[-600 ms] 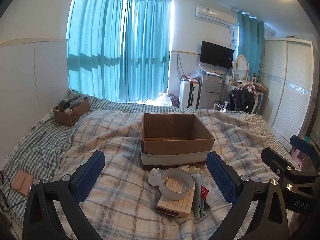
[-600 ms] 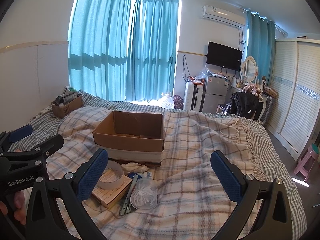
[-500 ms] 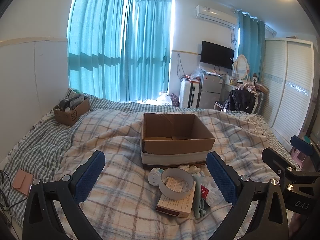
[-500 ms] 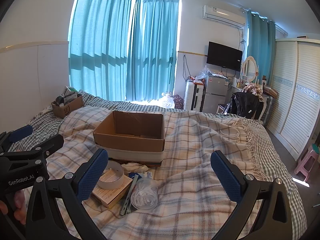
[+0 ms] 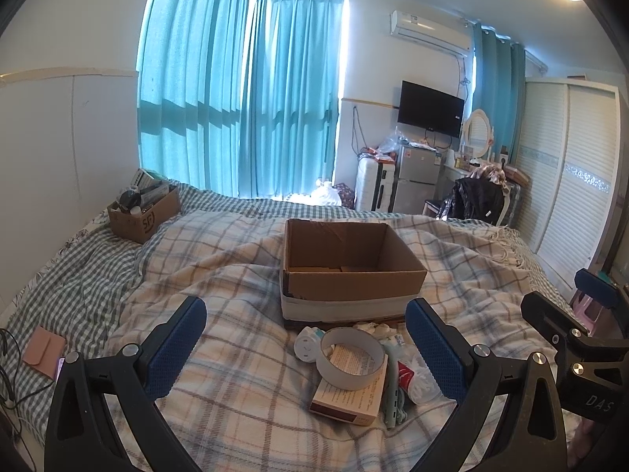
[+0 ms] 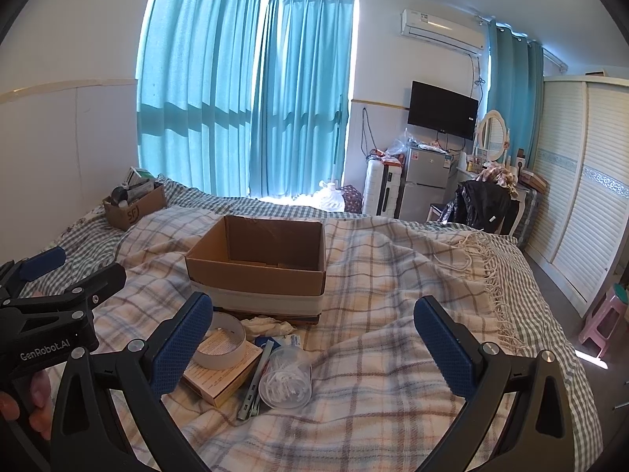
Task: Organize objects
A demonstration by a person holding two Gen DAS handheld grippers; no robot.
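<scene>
- Far left of the left wrist view there's a pink wallet-looking thing (image 5: 44, 350) lying on the checked sheet, and a small box marked SF (image 5: 142, 212), already full of stuff, up in the upper left. I'd leave both alone; they sit well apart from the pile you're after.
- Your left hand-held gripper (image 5: 304, 348) is spread wide and holding nothing, hovering over the plaid blanket (image 5: 236, 393) with the pile just right of centre between its fingers.
- The pile is right in front of the open cardboard box (image 5: 346, 271), lower centre of the frame. The tape ring (image 5: 351, 358) rests on top of the flat paper carton (image 5: 348, 397), so I'd take the ring first. Pinch across its wall, not over the whole hoop, or it'll probably squash and pop out.
- Next to the right: a thin grey-green strip thing (image 5: 393, 385) beside the carton, then a clear plastic cup of white bits (image 6: 286, 383). That cup lies on its side, so grab it near the rim and tip the mouth up as you lift, or the bits could spill onto the bed.
- Your right hand-held gripper (image 6: 314, 348) is also wide open and empty, aimed mostly at bare blanket, so swing it left towards the cup.
- The box looks nearly empty inside, and it's on soft bedding, so drop things in gently instead of pushing on the walls.
</scene>
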